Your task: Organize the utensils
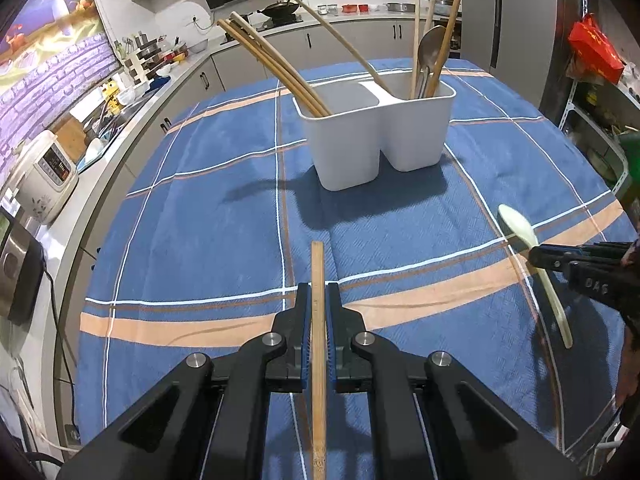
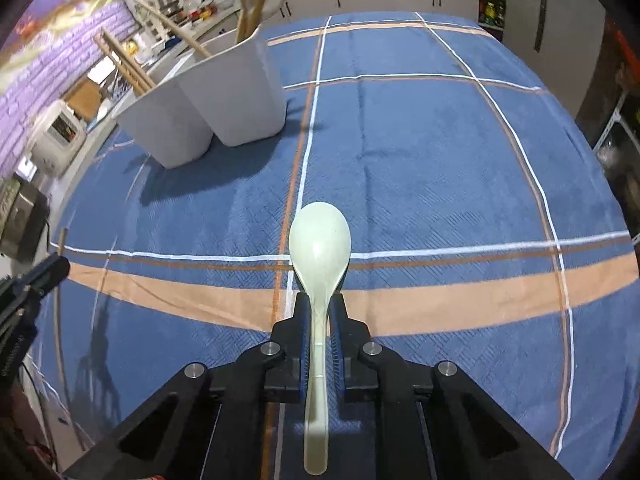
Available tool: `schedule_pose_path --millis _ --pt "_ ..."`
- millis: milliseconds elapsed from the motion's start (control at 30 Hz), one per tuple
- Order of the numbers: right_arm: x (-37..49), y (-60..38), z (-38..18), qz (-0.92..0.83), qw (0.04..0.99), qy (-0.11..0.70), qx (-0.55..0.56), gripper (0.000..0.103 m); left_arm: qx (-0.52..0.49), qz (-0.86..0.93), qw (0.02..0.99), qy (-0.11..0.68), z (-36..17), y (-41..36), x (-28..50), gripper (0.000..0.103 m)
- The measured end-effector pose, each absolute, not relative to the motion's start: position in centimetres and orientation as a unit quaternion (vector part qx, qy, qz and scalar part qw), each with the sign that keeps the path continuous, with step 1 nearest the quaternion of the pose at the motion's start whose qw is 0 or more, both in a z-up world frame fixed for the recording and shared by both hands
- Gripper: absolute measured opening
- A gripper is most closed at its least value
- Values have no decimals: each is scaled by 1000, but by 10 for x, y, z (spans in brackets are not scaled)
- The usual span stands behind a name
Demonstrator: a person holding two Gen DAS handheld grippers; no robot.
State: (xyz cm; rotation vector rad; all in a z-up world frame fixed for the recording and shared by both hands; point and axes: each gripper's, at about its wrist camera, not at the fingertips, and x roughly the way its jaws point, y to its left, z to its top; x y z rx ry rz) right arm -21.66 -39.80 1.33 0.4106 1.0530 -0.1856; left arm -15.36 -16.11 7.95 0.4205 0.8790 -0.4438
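My left gripper [image 1: 318,292] is shut on a single wooden chopstick [image 1: 318,340], which runs lengthwise between the pads and sticks out ahead over the cloth. My right gripper [image 2: 320,304] is shut on the handle of a pale green spoon [image 2: 320,240], bowl forward; the same spoon [image 1: 518,228] shows at the right edge of the left wrist view. A white two-compartment holder [image 1: 376,128] stands farther back on the table. Its left compartment holds several wooden chopsticks, its right one a metal spoon and wooden utensils. From the right wrist the holder [image 2: 224,100] lies at the upper left.
A blue plaid tablecloth [image 1: 200,220] covers the table. A kitchen counter with a rice cooker [image 1: 44,176] runs along the left. A grey fridge [image 1: 508,12] and a shelf with a red bag [image 1: 596,48] stand at the far right.
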Motion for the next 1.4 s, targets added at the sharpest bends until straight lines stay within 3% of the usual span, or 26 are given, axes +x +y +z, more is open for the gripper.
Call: schedule_pose_path --millis 167,200,233,267,333,367,400,500,600,900,1400 --pt "-220 -390 21 -97 845 502 157 15 164 -199 847 466 65 -150 -133 6" --pt "-221 -388 24 -100 847 500 151 22 154 -199 847 469 65 -147 -131 6" --pt "-222 -386 28 -102 851 495 144 43 144 -197 849 469 66 -143 -130 7" --pt "-224 -384 32 -104 854 490 139 56 139 -196 851 466 69 -140 -130 9" --pt "-229 -379 43 -110 865 473 127 56 132 -195 861 451 78 -136 -134 28" --pt "-230 -376 47 -111 868 468 123 56 127 -191 869 438 84 -133 -137 49" --pt "-231 -373 52 -112 872 462 120 56 123 -186 880 419 92 -131 -141 64" --pt "-236 -365 68 -120 886 430 124 56 116 -157 917 347 120 -122 -157 77" --pt "-245 -360 89 -131 902 389 131 59 100 -132 945 282 149 -111 -172 98" --pt "-267 -342 145 -169 934 295 107 68 81 -124 971 189 208 -97 -206 103" --pt "-284 -331 157 -177 941 275 91 70 93 -169 950 244 196 -122 -225 103"
